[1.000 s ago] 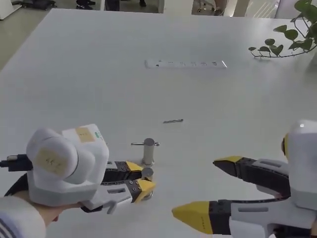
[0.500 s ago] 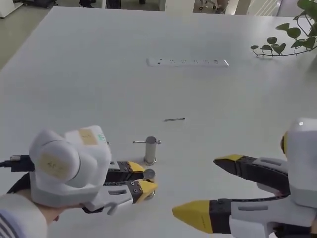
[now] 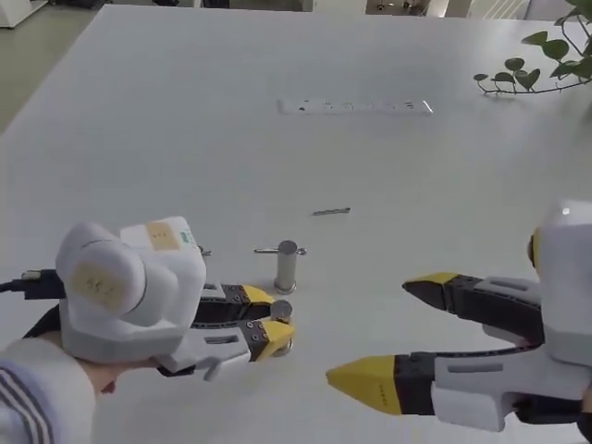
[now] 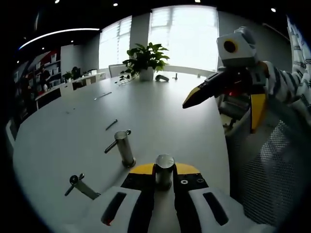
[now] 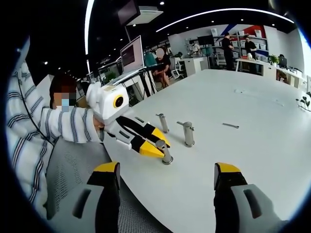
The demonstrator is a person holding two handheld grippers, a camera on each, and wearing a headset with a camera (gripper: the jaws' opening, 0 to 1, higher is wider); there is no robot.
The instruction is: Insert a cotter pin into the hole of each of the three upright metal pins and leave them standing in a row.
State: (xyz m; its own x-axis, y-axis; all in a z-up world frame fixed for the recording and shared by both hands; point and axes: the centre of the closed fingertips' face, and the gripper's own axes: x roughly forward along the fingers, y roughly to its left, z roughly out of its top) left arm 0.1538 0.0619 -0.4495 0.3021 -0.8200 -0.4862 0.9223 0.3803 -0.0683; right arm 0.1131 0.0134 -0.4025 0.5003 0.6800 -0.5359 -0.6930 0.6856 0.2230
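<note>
Your left gripper on a pin, your right held wide.
Your left gripper (image 3: 271,316) sits low at the near side of the white table (image 3: 185,139), its yellow tips on either side of a metal pin (image 3: 281,311). Just beyond it stands a second upright pin (image 3: 288,265) with a cotter pin (image 3: 270,250) through its top. A loose cotter pin (image 3: 330,212) lies farther out, and a power strip (image 3: 354,106) lies well past that. Your right gripper (image 3: 377,330) hovers at the right with its jaws spread apart.

L tongs (image 3: 276,315) low, seemingly pinching upright metal pin (image 4: 164,166), R tongs (image 3: 368,330) wide open, hovering alongside
</note>
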